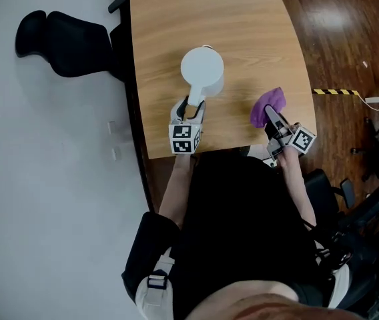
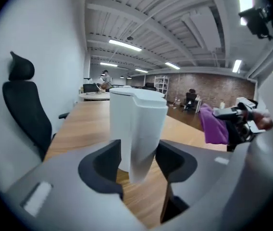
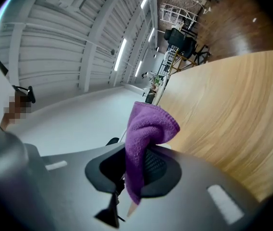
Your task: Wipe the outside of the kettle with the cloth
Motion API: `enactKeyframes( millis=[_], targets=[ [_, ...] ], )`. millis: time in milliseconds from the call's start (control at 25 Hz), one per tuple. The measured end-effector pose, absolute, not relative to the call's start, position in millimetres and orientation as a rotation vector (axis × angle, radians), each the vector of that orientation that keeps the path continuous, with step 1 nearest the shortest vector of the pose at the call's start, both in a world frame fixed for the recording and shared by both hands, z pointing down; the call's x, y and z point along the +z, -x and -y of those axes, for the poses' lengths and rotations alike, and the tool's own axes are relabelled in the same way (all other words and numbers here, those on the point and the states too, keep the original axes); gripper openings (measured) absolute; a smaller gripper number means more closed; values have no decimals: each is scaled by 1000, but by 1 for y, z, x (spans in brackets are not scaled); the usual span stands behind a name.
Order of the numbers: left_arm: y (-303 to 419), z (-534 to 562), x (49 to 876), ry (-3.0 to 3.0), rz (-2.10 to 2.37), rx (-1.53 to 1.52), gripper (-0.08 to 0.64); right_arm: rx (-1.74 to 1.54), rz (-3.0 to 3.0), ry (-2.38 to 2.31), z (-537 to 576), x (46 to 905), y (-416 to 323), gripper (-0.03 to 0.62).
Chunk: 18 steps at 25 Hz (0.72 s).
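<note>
A white kettle [image 1: 201, 71] stands upright on the wooden table [image 1: 169, 19], its handle toward me. My left gripper [image 1: 191, 109] is at that handle. In the left gripper view the kettle [image 2: 137, 109] fills the middle and its handle hangs between the jaws of the left gripper [image 2: 139, 160], which stand wide with a small gap on each side. To the right, my right gripper [image 1: 274, 122] is shut on a purple cloth [image 1: 268, 105] near the table's front edge. In the right gripper view the cloth [image 3: 146, 134] sticks up out of the right gripper [image 3: 134, 165].
A black office chair [image 1: 63, 42] stands left of the table on the pale floor. Dark wood floor with yellow-black tape [image 1: 336, 91] lies to the right. The table's front edge is just under both grippers.
</note>
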<state>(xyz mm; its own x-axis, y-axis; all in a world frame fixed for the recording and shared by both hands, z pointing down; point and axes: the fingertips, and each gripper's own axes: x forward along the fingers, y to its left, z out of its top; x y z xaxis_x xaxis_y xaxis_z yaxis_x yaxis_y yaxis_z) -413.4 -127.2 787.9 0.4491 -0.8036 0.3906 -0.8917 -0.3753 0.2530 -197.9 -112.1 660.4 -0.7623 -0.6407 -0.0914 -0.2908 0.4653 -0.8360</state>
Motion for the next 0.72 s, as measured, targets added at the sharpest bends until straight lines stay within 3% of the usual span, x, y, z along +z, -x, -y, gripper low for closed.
enactKeyframes(
  millis=[160,320,400,480,720],
  targets=[
    [410,138,775,-2066,1652,360,152,-1214,-2270,724,97,648,121,57],
    [371,152,743,-2212,1534,513,162,-1195,-2231,671,76,636,48,57],
    [365,156,745,-2271,1448,612,184,-1190,-2227,667,68,639,36,57],
    [370,158,750,-2277,1423,678,139,-1183,-2229,670,62,642,32,57],
    [373,186,748,-2340,1362,717,140,-1142,-2235,718,57,638,31,57]
  ],
)
